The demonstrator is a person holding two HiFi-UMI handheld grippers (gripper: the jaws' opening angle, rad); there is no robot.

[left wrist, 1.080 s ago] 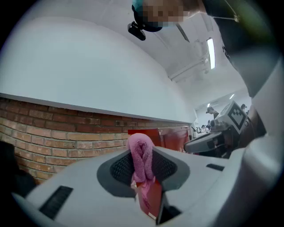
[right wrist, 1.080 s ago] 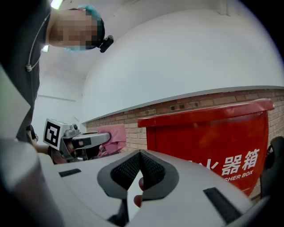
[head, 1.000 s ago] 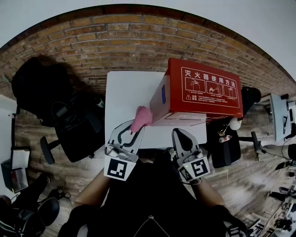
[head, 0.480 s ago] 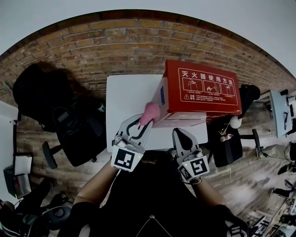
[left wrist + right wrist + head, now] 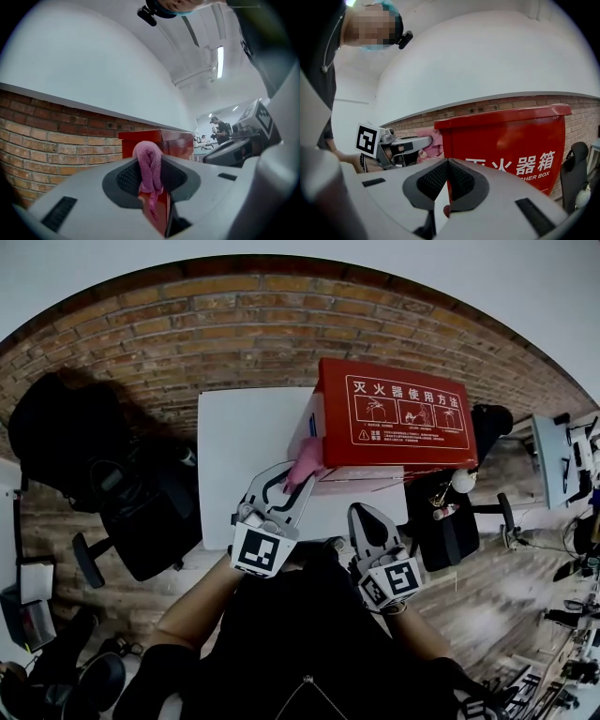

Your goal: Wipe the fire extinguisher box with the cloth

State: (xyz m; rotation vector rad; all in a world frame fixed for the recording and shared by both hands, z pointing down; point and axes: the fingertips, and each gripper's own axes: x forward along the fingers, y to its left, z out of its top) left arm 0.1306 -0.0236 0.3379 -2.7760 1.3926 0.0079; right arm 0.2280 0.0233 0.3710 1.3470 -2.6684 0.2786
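The red fire extinguisher box [image 5: 394,418] stands on the white table [image 5: 239,442], toward its right side. I have the pink cloth [image 5: 306,463] pressed against the box's left end, near the front corner. My left gripper [image 5: 295,479] is clamped on that cloth, which bunches up between its jaws. My right gripper [image 5: 362,514] hangs near the box's front face, jaws closed together on nothing.

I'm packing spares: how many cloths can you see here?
1: the pink cloth, clamped in the left gripper, at the left end of the red fire extinguisher box. Others could be hidden behind the box.
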